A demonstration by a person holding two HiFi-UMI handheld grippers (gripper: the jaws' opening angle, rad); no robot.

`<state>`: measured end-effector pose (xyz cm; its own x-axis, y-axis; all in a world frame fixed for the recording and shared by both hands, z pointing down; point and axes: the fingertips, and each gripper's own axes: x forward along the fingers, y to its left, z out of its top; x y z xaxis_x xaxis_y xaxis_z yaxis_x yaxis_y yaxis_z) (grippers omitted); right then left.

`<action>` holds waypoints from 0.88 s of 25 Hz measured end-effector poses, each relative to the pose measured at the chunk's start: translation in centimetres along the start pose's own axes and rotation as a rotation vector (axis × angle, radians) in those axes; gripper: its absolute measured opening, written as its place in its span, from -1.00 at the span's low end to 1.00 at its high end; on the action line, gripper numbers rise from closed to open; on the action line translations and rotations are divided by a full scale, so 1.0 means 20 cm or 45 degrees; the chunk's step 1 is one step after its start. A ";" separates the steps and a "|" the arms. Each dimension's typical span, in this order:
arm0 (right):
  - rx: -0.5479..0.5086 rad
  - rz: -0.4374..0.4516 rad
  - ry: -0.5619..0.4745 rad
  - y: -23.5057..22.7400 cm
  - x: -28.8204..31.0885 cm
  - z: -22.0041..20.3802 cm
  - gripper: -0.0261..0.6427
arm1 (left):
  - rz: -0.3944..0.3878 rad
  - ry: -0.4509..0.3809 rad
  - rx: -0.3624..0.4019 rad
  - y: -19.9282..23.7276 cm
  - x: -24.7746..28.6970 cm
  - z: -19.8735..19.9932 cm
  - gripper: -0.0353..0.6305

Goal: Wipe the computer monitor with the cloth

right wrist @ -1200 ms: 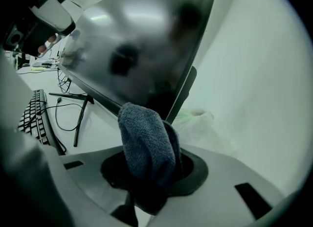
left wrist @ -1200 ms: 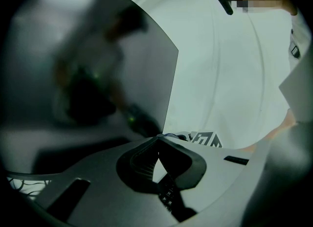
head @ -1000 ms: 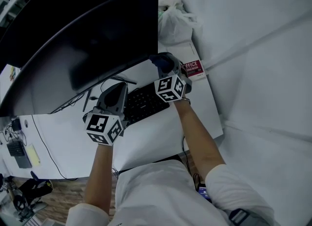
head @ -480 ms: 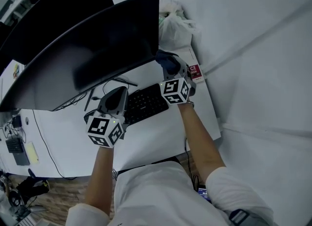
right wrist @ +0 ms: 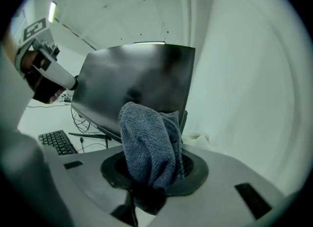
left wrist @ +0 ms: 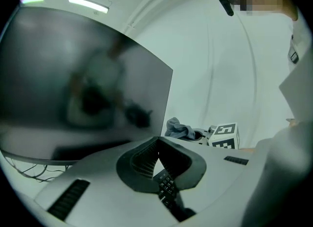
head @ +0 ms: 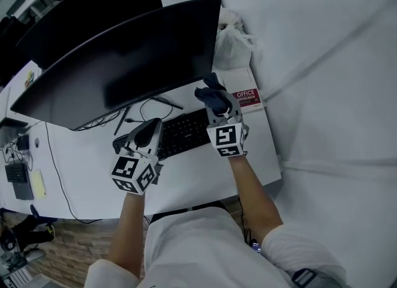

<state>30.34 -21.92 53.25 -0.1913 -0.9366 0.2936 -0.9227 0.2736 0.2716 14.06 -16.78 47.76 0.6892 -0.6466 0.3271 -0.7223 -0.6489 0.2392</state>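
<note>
1. Spanning the left and middle of the desk [head: 198,178], the monitor [head: 124,57] stands upright with its dark screen facing the person. Cables trail under it.
2. The left gripper [head: 149,128] hovers low over the left end of the keyboard [head: 183,133], below the screen's middle. In the left gripper view its jaws are pressed together at the tips with nothing between them; only keyboard keys show through the gap behind.
3. To its right, the right gripper [head: 220,116] pinches a bunched grey-blue cloth [head: 213,97]. In the right gripper view the cloth [right wrist: 149,143] stands up out of the jaws in a loose wad.
4. The cloth sits near the screen's lower right corner. It looks just short of the glass, though contact cannot be ruled out.
5. Farther right, a red-and-white book [head: 247,97] lies at the desk edge, with a plastic bag [head: 232,38] behind it.
6. Step in hand, as I judge it: bringing the cloth up to the screen, with wiping not clearly under way.
7. The next move calls for pressing the wad flat against the glass and sweeping it leftward across the panel. The pressure should be light enough that the monitor does not rock on its stand, and the left gripper could steady the frame.
</note>
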 end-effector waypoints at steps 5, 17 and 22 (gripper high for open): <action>0.094 0.111 -0.091 0.21 -0.15 0.17 -0.52 | 0.022 -0.074 -0.019 0.03 -0.19 0.03 -0.86; 0.465 0.320 -0.233 0.66 -0.60 0.54 -0.52 | 0.066 -0.165 -0.031 0.10 -0.81 -0.04 -0.86; 0.434 0.315 -0.216 0.83 -0.78 0.56 -0.52 | 0.049 -0.187 -0.007 0.07 -1.07 -0.09 -0.86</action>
<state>14.19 -5.21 42.88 -0.4460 -0.8824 0.1498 -0.8943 0.4328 -0.1135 -1.80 -3.12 42.64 0.6619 -0.7227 0.1989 -0.7482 -0.6206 0.2346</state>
